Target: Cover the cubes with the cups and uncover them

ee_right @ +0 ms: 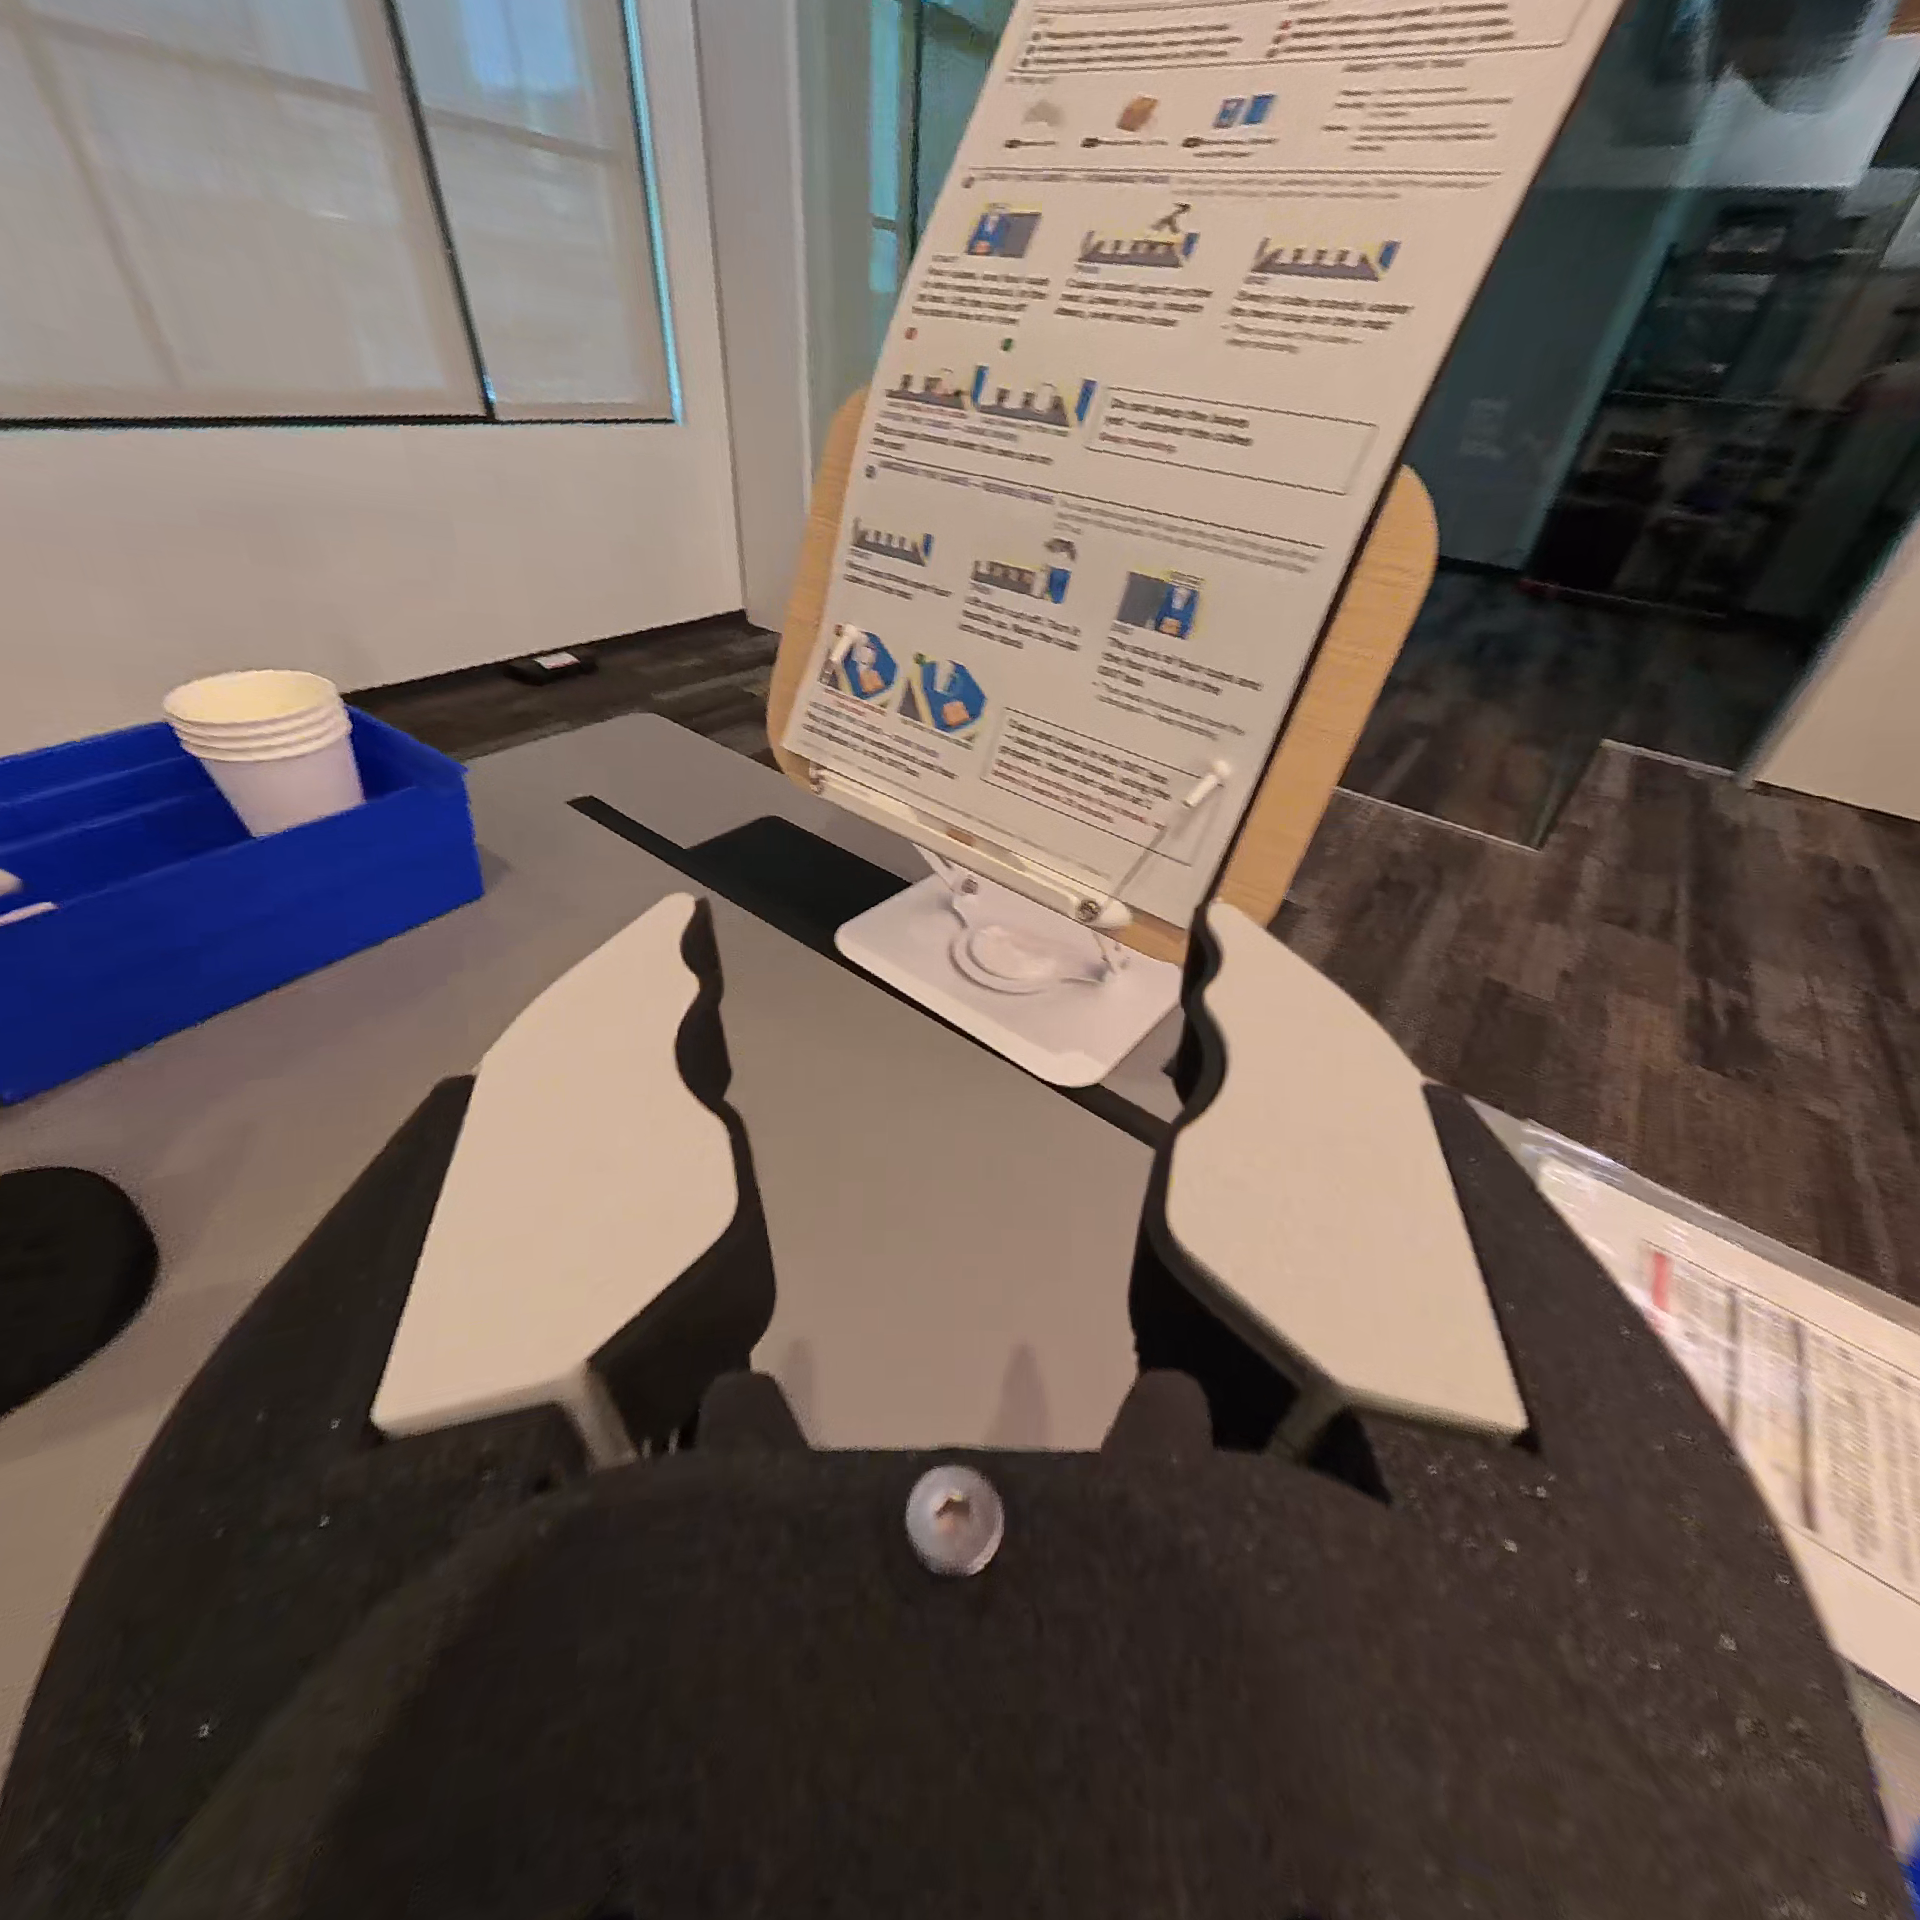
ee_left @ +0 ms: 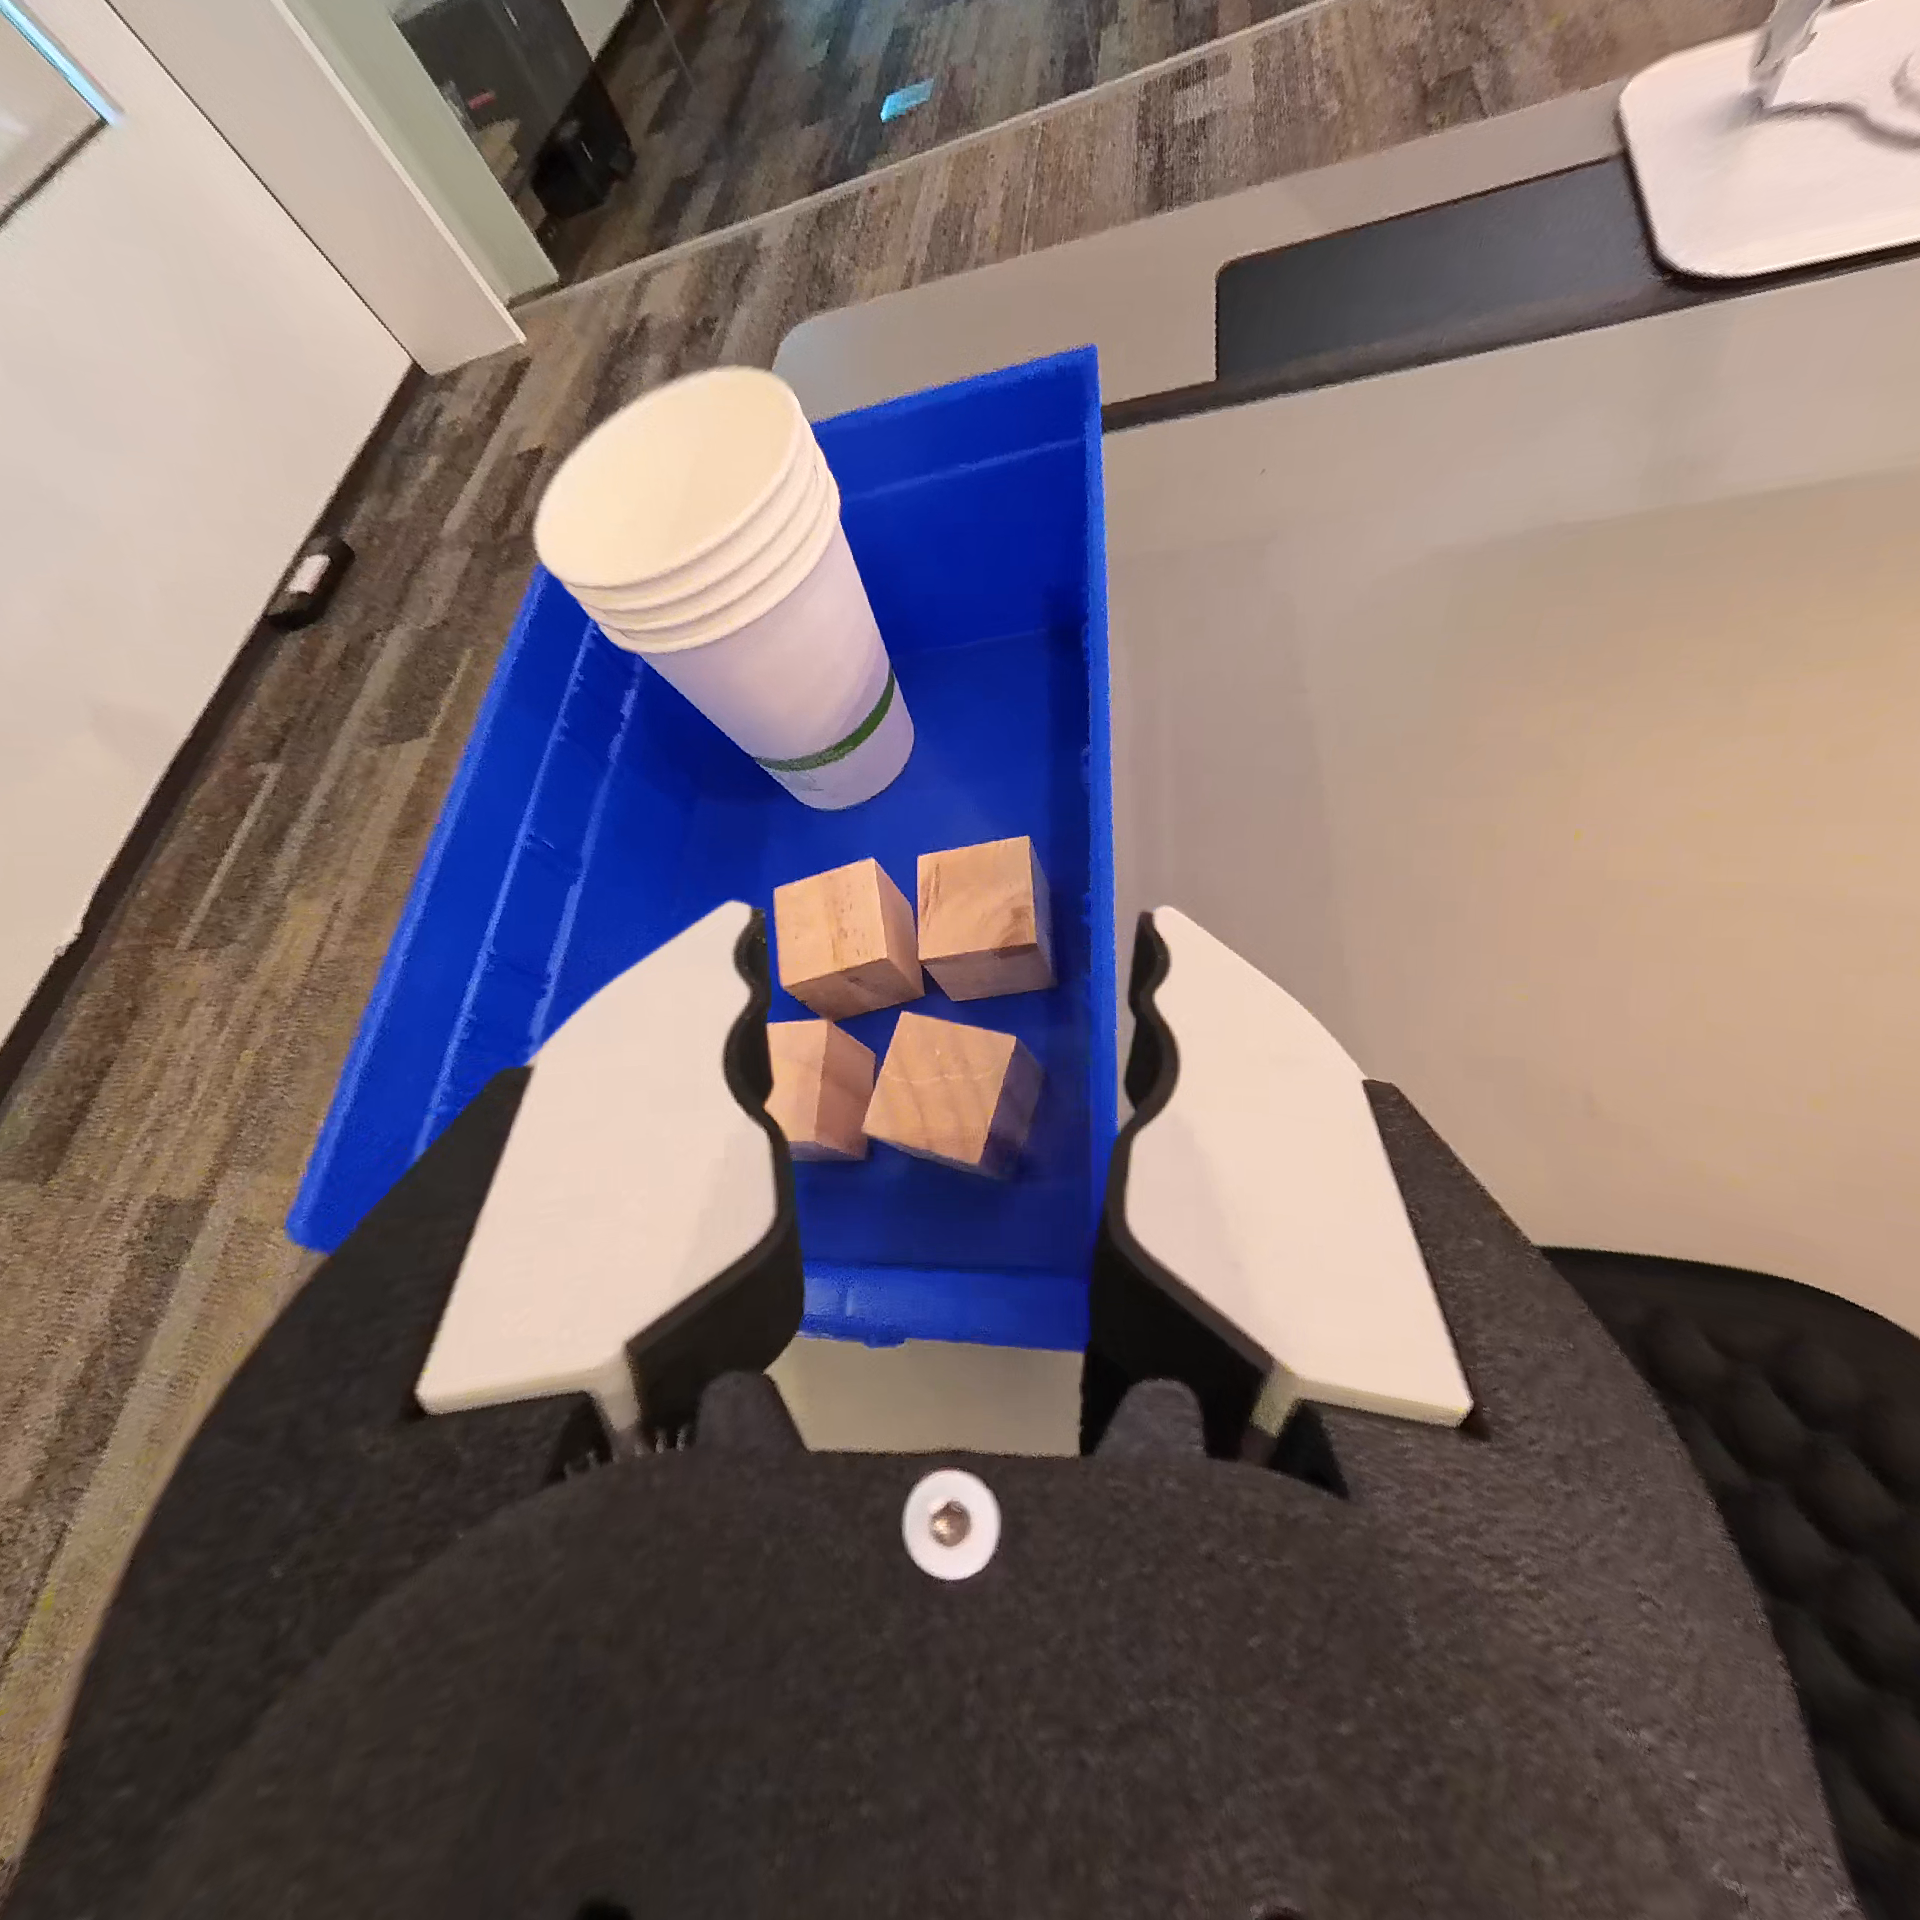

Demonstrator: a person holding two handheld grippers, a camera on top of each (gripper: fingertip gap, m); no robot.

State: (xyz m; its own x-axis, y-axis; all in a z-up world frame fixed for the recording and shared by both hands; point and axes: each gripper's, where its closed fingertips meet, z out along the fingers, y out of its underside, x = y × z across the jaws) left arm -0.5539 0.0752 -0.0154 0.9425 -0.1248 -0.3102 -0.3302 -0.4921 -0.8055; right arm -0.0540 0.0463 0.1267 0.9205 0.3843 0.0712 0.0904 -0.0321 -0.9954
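Cubes, four of plain wood (ee_left: pixel 914 997), lie close together on the floor of a blue bin (ee_left: pixel 582 914), toward its near end, two by two and slightly askew. Behind them in the same bin stands a nested stack of white paper cups (ee_left: pixel 727 582), mouths up, leaning a little in the wide-angle view; the bin sits at the left corner of a pale table (ee_left: pixel 1455 727). The left gripper (ee_left: pixel 940 920) hangs above the cubes with its fingers well apart and nothing between them. The right gripper (ee_right: pixel 951 914) is off to the side over bare tabletop, fingers likewise spread and empty, facing an instruction sheet on a stand (ee_right: pixel 1122 416). Nothing is covered yet, so the step in hand looks like taking the first piece out of the bin. To do it well, I would drop the left fingers squarely on either side of one cube, picking an outer one so the neighbours are not nudged, and close on flat opposite faces. The bin's right wall is close to the right finger, which may snag.
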